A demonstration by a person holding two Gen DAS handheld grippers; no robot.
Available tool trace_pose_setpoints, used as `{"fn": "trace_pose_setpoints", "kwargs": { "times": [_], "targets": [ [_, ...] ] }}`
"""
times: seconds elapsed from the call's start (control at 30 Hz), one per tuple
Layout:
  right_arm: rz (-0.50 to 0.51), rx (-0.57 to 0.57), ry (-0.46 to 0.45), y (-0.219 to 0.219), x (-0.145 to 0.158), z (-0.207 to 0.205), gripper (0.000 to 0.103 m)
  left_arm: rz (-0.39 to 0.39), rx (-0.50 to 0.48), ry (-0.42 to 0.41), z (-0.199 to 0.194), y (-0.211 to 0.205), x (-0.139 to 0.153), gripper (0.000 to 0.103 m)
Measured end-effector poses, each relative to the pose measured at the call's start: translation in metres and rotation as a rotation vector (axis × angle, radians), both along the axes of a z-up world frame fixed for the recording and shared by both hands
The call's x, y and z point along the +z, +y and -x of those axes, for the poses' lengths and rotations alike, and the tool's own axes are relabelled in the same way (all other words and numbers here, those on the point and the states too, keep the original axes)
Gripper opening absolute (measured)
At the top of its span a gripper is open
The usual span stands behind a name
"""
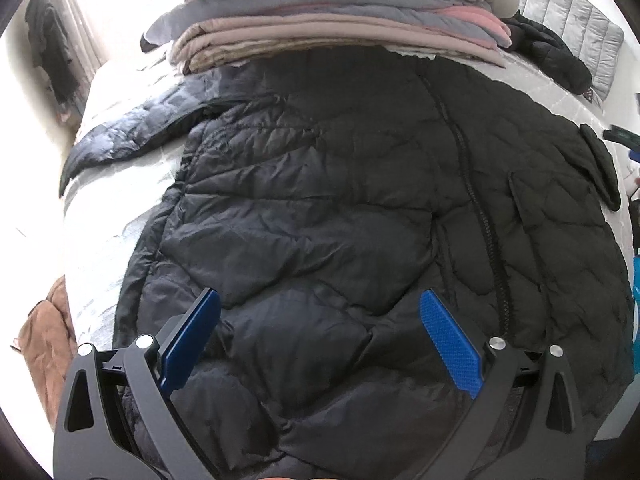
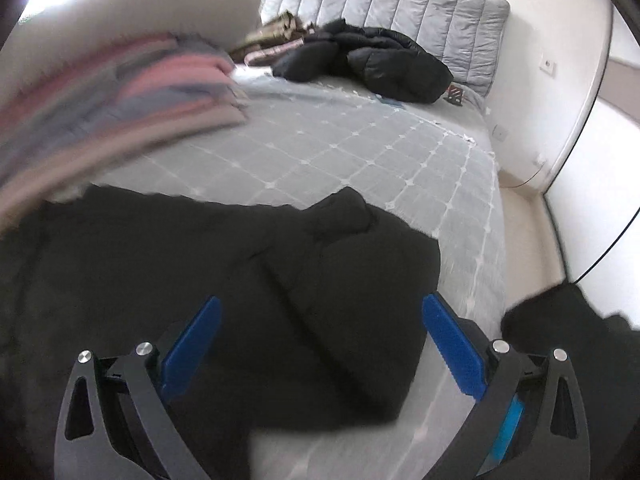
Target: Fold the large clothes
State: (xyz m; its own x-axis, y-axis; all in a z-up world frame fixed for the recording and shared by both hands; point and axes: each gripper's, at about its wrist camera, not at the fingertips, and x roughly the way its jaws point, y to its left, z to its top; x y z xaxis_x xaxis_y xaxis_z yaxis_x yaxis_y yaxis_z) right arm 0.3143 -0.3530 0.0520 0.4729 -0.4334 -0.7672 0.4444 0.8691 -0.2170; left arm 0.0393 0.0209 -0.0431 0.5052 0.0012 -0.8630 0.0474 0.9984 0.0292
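Two spread, empty grippers, left gripper (image 1: 319,320) and right gripper (image 2: 320,332), hover over one black jacket (image 1: 340,208).

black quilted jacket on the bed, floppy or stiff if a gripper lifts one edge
Probably floppy: the black quilted jacket lies creased on the bed. Its shiny shell looks slippery, so a shallow pinch might slide off. Its puffy quilting suggests it is light.
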Motion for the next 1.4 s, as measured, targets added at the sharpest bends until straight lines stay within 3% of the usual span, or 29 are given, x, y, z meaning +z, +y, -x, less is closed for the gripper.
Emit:
{"fn": "trace_pose_setpoints", "kwargs": {
  "times": [0.13, 0.23, 0.3, 0.33, 0.37, 0.43, 0.63, 0.77, 0.87, 0.97, 1.13, 1.23, 1.4],
  "targets": [
    [0.059, -0.046, 0.088, -0.025, -0.030, -0.029, 0.097, 0.012, 0.007, 0.028, -0.006, 0.005, -0.006, 0.096],
    [0.017, -0.023, 0.096, -0.041, -0.043, -0.037, 0.093, 0.020, 0.009, 0.044, -0.010, 0.006, -0.009, 0.096],
    [-0.054, -0.019, 0.089, -0.052, -0.049, -0.035, 0.061, 0.026, 0.006, 0.056, -0.012, 0.005, -0.012, 0.097],
    [-0.087, -0.037, 0.081, -0.061, -0.051, -0.031, 0.039, 0.026, 0.003, 0.061, -0.012, 0.003, -0.013, 0.097],
    [-0.119, -0.050, 0.058, -0.066, -0.049, -0.026, 0.028, 0.024, 0.001, 0.065, -0.013, 0.002, -0.015, 0.097],
    [-0.187, -0.073, 0.009, -0.078, -0.043, -0.014, 0.018, 0.017, -0.005, 0.071, -0.014, -0.001, -0.017, 0.097],
    [-0.459, -0.139, -0.288, -0.118, 0.000, 0.050, 0.015, 0.018, -0.009, 0.069, -0.012, -0.004, -0.017, 0.097],
    [-0.583, -0.102, -0.459, -0.120, 0.032, 0.071, 0.015, 0.034, 0.008, 0.050, -0.010, 0.002, -0.011, 0.097],
    [-0.623, -0.006, -0.559, -0.092, 0.066, 0.062, 0.015, 0.046, 0.019, 0.041, -0.008, 0.008, -0.007, 0.096],
    [-0.649, 0.164, -0.624, -0.028, 0.106, 0.033, 0.015, 0.058, 0.028, 0.040, -0.007, 0.016, -0.005, 0.097],
    [-0.663, 0.415, -0.607, 0.092, 0.131, -0.019, 0.015, 0.086, 0.058, 0.023, -0.003, 0.035, 0.004, 0.096],
    [-0.650, 0.519, -0.513, 0.168, 0.108, -0.055, 0.015, 0.104, 0.075, 0.020, -0.002, 0.047, 0.008, 0.097],
    [-0.676, 0.612, -0.332, 0.268, 0.025, -0.098, 0.016, 0.129, 0.096, 0.012, 0.000, 0.062, 0.014, 0.097]
  ]
}}
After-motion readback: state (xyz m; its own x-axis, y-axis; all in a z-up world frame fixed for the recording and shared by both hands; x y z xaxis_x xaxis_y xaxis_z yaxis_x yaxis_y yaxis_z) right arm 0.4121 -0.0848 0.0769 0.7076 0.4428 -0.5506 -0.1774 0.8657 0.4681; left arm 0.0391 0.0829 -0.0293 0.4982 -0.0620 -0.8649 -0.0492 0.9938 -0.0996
